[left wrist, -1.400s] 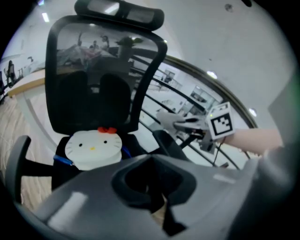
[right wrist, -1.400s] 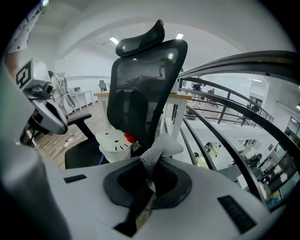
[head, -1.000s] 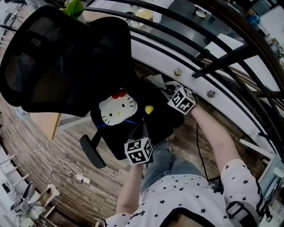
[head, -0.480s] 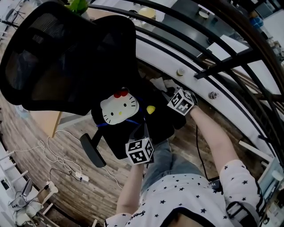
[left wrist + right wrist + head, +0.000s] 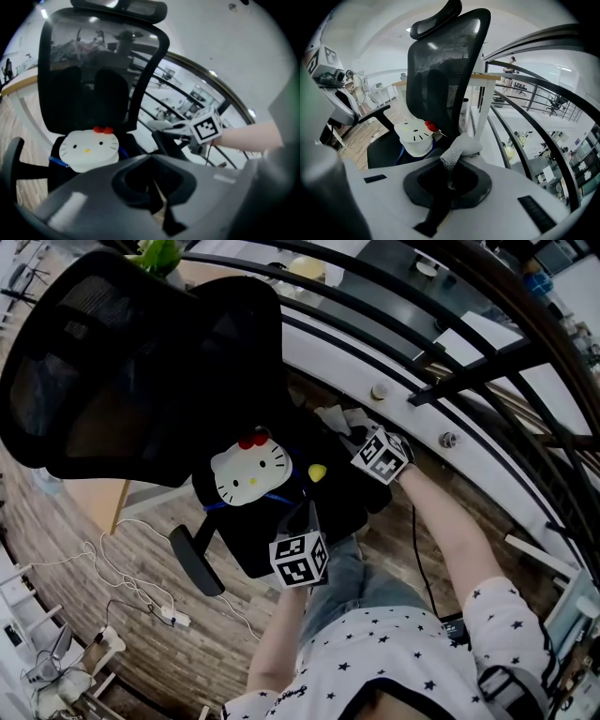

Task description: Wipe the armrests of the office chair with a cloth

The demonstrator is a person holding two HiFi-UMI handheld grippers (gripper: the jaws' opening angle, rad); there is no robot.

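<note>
Right tool point(image 5: 450, 180) grips cloth point(image 5: 461, 149) bunched just beyond its tips.

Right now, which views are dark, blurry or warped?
Head view: dim, fisheye bends the railing, backrest nearly black. Left gripper view: soft and hazy, corners vignetted. Right gripper view: brightest, cloth at the jaws sharp, corners vignetted.

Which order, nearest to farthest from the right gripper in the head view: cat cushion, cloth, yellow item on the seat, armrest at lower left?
1. cloth, held in the right gripper's fingers.
2. yellow item, just below and left of it.
3. cat cushion, farther left.
4. armrest, lower left, across the chair.
</note>
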